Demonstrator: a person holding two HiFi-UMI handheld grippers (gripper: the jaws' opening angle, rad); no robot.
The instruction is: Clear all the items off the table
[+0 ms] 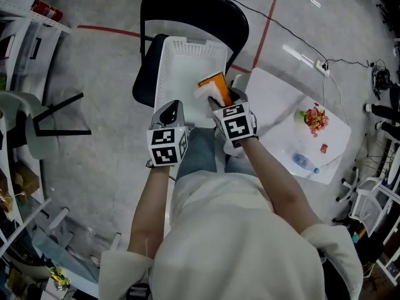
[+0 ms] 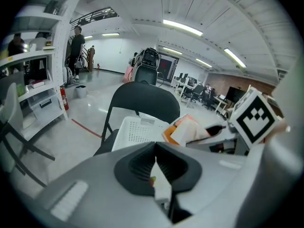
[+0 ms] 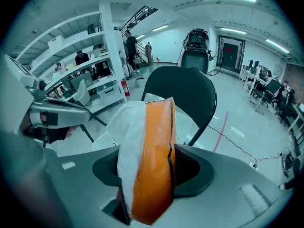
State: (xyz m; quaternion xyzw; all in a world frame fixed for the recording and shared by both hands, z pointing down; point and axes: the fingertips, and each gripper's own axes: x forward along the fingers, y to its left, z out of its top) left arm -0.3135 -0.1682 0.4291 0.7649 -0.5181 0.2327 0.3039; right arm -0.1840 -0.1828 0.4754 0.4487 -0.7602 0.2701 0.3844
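- Orange-and-white packet [image 3: 148,156] sits clenched between the jaws of my right tongs [image 1: 224,100], well past their tips and above the white basket [image 1: 178,74].
- I judge the main risk is a slip: the packet looks soft and is pinched at its near end only, so a jolt or a hasty swing could twist it loose onto the floor beside the chair [image 1: 194,8].
- Opening too early, before the tips are over the basket's middle, could bounce it off the rim.
- Its long axis runs along the jaws, far end pointing ahead and downward, orange face to the right, white to the left.
- My left tongs [image 2: 159,175], just beside the right pair, are closed on a thin white scrap [image 2: 160,184]; what it is I cannot tell.
- Behind and right of the tongs, the table [image 1: 275,99] holds a bottle [image 1: 304,162] and other bits.
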